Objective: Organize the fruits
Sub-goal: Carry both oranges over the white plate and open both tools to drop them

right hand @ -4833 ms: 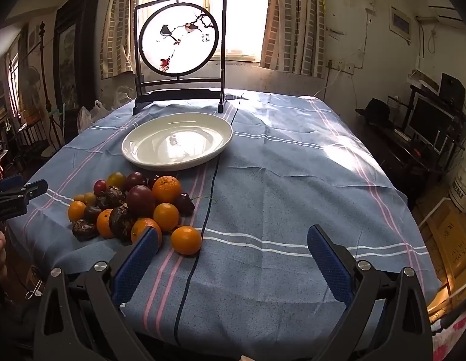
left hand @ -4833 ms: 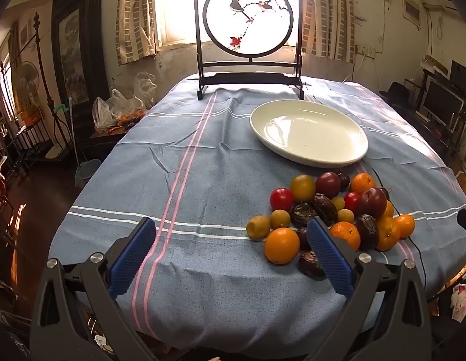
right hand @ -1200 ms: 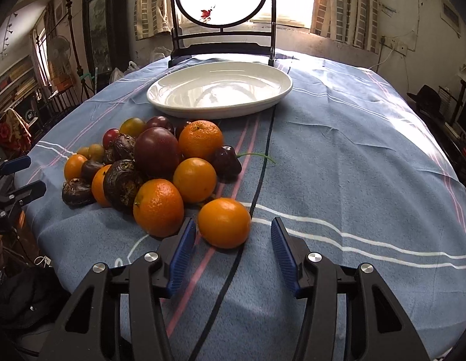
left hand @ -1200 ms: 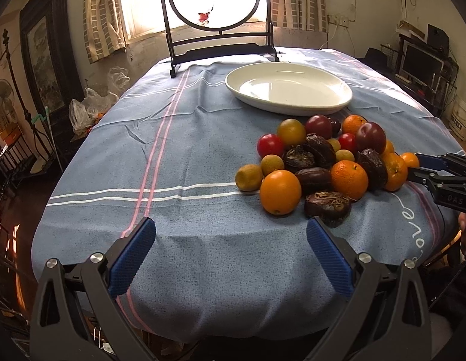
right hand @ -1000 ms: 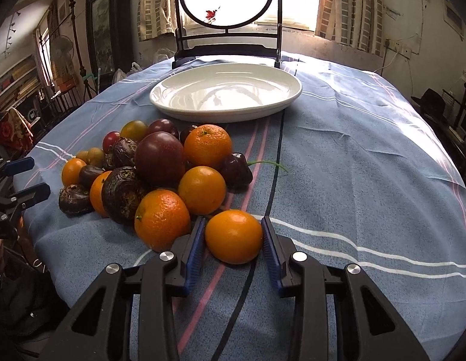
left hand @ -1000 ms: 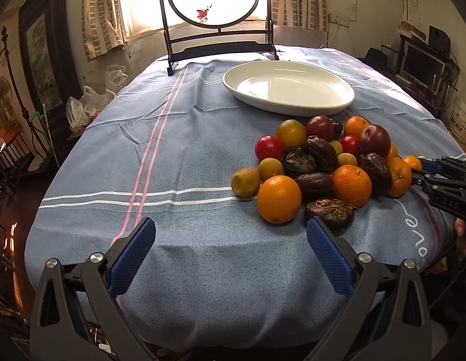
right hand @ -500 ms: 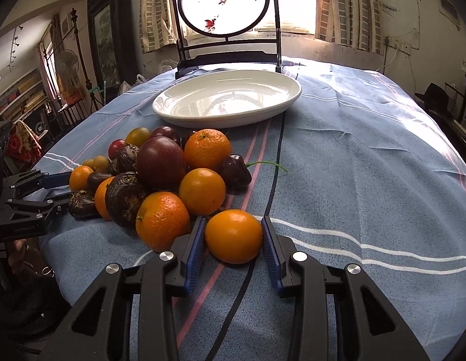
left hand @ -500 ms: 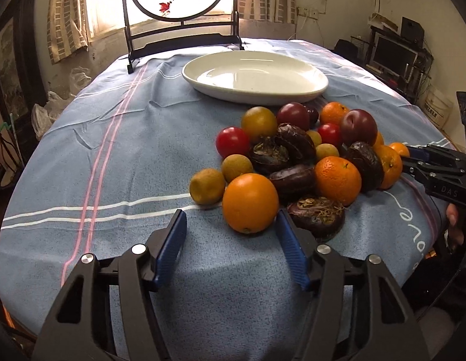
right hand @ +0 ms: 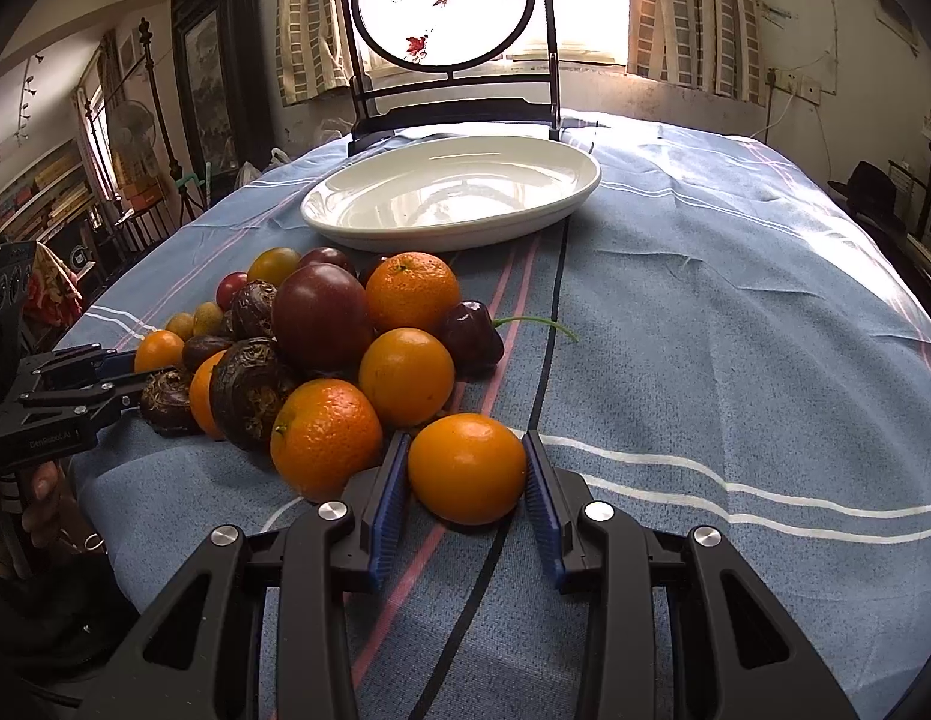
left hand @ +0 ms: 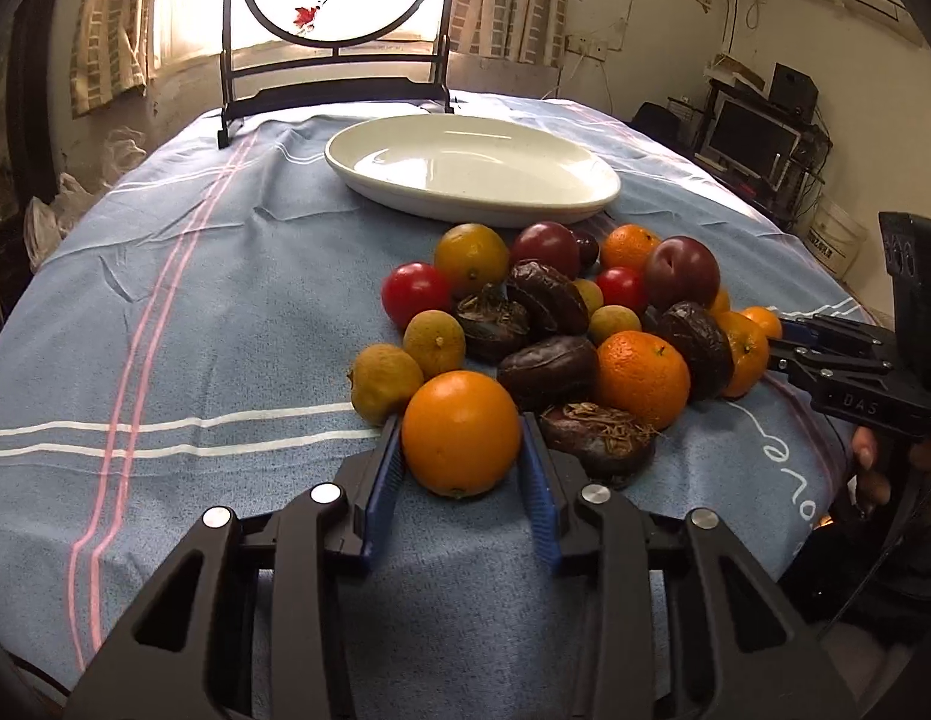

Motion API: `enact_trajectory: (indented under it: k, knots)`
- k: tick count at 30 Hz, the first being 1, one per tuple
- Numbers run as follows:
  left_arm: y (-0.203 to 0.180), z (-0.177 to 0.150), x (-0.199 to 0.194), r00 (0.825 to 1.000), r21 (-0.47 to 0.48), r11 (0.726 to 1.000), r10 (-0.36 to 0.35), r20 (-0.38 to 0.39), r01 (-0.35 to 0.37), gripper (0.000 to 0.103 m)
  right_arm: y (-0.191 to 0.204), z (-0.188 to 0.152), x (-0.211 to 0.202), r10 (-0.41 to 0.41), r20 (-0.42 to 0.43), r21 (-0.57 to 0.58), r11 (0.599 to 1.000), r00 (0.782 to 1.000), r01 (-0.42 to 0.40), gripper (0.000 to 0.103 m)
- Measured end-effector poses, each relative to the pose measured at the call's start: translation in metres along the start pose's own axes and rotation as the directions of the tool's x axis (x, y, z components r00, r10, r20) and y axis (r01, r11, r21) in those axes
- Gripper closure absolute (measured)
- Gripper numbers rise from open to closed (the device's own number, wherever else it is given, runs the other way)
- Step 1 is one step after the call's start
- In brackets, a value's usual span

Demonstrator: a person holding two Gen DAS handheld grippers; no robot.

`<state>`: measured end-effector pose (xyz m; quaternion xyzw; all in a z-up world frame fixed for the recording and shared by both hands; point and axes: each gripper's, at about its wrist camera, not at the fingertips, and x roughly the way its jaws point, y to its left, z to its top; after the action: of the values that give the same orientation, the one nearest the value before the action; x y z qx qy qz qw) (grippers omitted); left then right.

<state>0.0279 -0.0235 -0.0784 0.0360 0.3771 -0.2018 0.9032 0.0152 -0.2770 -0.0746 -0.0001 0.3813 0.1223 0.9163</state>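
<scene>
Left gripper (left hand: 461,465) clamps an orange (left hand: 460,432) at pile's near edge; right gripper (right hand: 467,483) clamps another orange (right hand: 467,468), plate (right hand: 369,228) far behind.

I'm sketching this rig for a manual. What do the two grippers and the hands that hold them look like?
Both the left gripper and the right gripper are matte black frames with silver pivot screws and ribbed blue pads lining the jaws. Small white lettering marks each body's side. Bare fingers grip the handle; no sleeves show.
</scene>
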Motion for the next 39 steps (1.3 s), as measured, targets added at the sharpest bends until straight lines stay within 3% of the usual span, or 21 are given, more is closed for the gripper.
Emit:
enact_trajectory:
  k: [11, 19, 25, 33, 37, 38, 39]
  knots:
    - [-0.005, 0.008, -0.042, 0.995, 0.013, 0.999, 0.033, 0.089, -0.034, 0.067, -0.006, 0.005, -0.014, 0.012, 0.033, 0.020, 1.000, 0.999, -0.013, 0.066]
    - [-0.005, 0.054, -0.052, 0.990, 0.029, 1.000, 0.005, 0.140, -0.009, 0.066, -0.020, 0.058, -0.052, 0.041, 0.143, 0.003, 0.999, 0.989, -0.042, 0.066]
    - [0.000, 0.118, -0.010, 0.995, 0.031, 0.999, -0.024, 0.101, 0.021, 0.066, -0.025, 0.131, -0.026, 0.077, 0.150, 0.003, 0.997, 0.986, -0.078, 0.066]
    - [0.016, 0.183, 0.099, 0.995, 0.022, 0.999, -0.023, -0.092, 0.025, 0.066, -0.037, 0.189, 0.091, 0.101, -0.039, 0.055, 0.994, 0.994, -0.099, 0.066]
    - [0.022, 0.201, 0.144, 0.985, 0.017, 1.000, -0.009, -0.175, 0.013, 0.065, -0.042, 0.207, 0.131, 0.101, -0.064, 0.066, 0.993, 0.993, -0.097, 0.062]
    - [0.025, 0.206, 0.148, 0.986, 0.009, 1.000, 0.003, -0.168, -0.001, 0.055, -0.044, 0.212, 0.134, 0.095, -0.059, 0.077, 0.993, 0.994, -0.091, 0.054]
    - [0.028, 0.212, 0.150, 0.987, -0.001, 1.000, 0.012, -0.157, -0.013, 0.036, -0.046, 0.216, 0.134, 0.092, -0.040, 0.089, 0.992, 0.995, -0.089, 0.039]
